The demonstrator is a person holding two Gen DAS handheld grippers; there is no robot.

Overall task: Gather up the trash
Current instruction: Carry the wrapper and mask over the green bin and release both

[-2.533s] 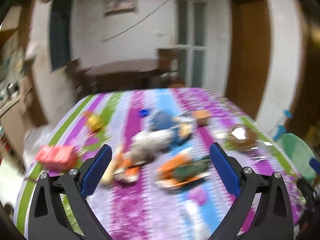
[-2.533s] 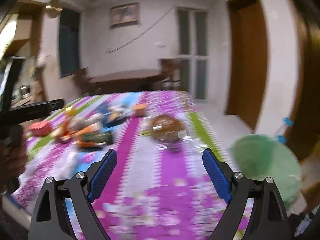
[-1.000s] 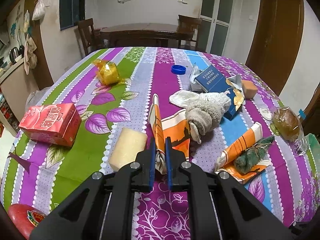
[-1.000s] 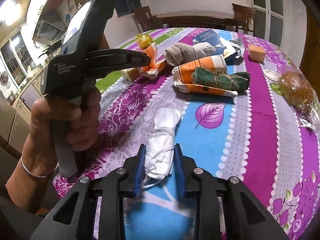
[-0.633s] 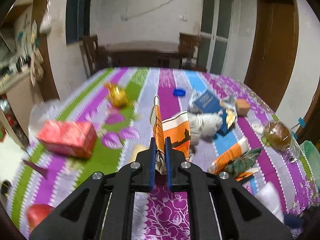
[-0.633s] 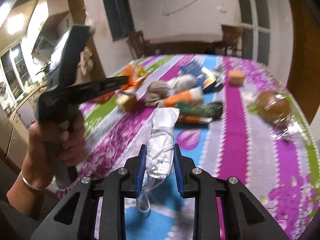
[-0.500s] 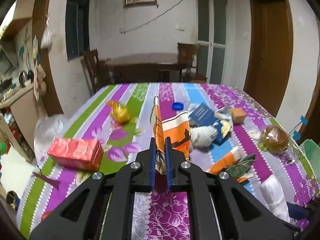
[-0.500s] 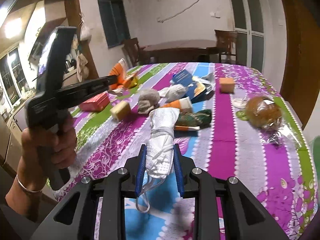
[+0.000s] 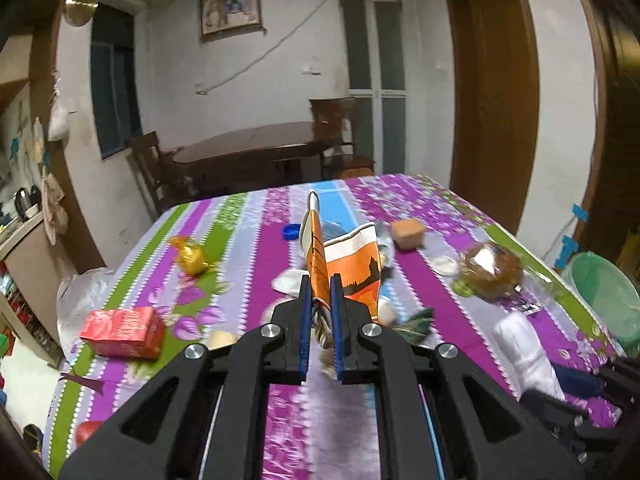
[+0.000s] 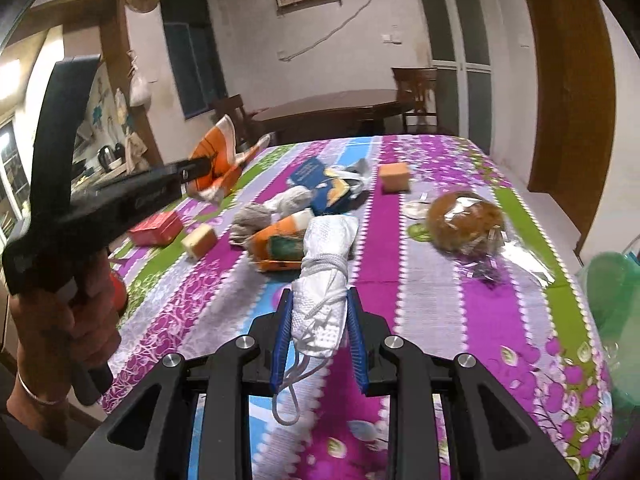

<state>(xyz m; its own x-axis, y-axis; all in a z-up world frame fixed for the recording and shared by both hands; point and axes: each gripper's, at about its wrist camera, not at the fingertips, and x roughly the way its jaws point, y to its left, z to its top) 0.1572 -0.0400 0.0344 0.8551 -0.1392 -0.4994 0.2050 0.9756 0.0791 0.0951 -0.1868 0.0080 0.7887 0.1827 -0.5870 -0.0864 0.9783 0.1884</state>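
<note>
My left tongs [image 9: 320, 312] clamp the orange wrapper [image 9: 348, 268]; my right tongs [image 10: 318, 328] clamp the white face mask [image 10: 324, 280], long axis toward 12 o'clock. Both are held above the table [image 10: 460, 320]. The green bin [image 10: 612, 308] lies at 3 o'clock, nearer my right.

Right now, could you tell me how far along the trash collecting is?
Early stage. Nothing shows as binned yet, though the green bin beside the table is only partly in view. In hand: the left gripper is shut on an orange wrapper, the right gripper on a rolled white face mask, both lifted clear. Left: red carton, gold foil wrapper, blue cap, bagged bun and more.
</note>
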